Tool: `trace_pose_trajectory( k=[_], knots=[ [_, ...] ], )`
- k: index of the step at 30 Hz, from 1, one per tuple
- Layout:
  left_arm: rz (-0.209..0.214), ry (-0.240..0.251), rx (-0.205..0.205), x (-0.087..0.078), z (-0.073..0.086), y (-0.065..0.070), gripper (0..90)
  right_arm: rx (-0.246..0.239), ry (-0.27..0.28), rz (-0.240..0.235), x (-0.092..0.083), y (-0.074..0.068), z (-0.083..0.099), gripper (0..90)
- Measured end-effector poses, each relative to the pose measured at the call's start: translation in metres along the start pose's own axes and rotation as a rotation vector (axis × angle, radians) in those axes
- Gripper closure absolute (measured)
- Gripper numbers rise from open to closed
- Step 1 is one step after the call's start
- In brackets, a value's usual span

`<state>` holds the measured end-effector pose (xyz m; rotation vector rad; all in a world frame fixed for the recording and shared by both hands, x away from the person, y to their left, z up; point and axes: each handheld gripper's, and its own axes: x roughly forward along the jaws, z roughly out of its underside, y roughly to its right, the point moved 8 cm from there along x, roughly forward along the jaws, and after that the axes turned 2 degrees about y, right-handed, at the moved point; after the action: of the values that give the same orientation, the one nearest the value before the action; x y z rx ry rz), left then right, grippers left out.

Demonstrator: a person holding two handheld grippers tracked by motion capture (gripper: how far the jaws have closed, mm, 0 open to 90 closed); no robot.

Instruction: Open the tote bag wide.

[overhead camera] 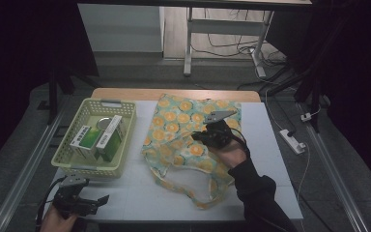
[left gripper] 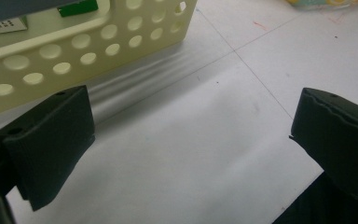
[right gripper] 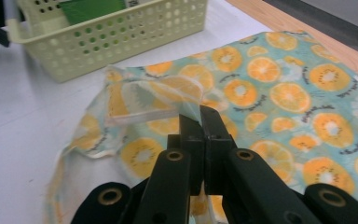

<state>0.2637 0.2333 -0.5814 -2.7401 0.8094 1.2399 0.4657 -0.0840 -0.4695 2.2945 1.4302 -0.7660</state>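
A cloth bag (overhead camera: 174, 126) printed with orange slices lies flat on the white table top (overhead camera: 265, 159). My right gripper (overhead camera: 198, 137) is over its middle, pointing left. In the right gripper view the gripper (right gripper: 200, 115) is shut on a raised fold of the bag (right gripper: 279, 93), and the pinched edge (right gripper: 158, 95) stands up off the table. My left gripper (overhead camera: 102, 198) rests at the table's front left corner. Its jaws (left gripper: 191, 135) stand wide open over bare table with nothing between them.
A pale yellow perforated basket (overhead camera: 84, 169) stands at the left with green and white boxes (overhead camera: 94, 137) inside; it is close ahead of my left gripper (left gripper: 74, 51). The bag's handle loop (overhead camera: 193, 195) trails toward the front edge. A power strip (overhead camera: 292, 141) lies on the floor at the right.
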Motion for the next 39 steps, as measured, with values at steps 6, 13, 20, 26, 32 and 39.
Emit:
trace_pose_trajectory(
  k=[6, 13, 20, 26, 32, 39],
  knots=[
    [0.001, -0.002, -0.002, 0.0, 0.0, 0.0, 0.0, 0.025, -0.012, 0.015, 0.007, 0.022, -0.004, 89.3],
    [0.005, -0.006, -0.004, 0.0, 0.0, 0.0, 0.0, 0.054, -0.016, 0.032, 0.013, 0.046, -0.009, 89.3],
    [0.006, -0.008, -0.005, 0.001, 0.0, 0.0, 0.0, 0.072, -0.027, 0.059, 0.02, 0.067, -0.014, 89.3],
    [0.007, -0.01, -0.006, 0.001, 0.0, -0.001, 0.0, 0.085, -0.046, 0.079, 0.032, 0.085, -0.01, 89.3],
    [0.008, -0.011, -0.006, 0.001, 0.0, 0.0, 0.0, 0.104, -0.063, 0.104, 0.048, 0.1, 0.004, 89.1],
    [0.008, -0.011, -0.006, 0.001, 0.0, 0.0, 0.0, 0.108, -0.09, 0.123, 0.068, 0.111, 0.03, 89.0]
  ],
)
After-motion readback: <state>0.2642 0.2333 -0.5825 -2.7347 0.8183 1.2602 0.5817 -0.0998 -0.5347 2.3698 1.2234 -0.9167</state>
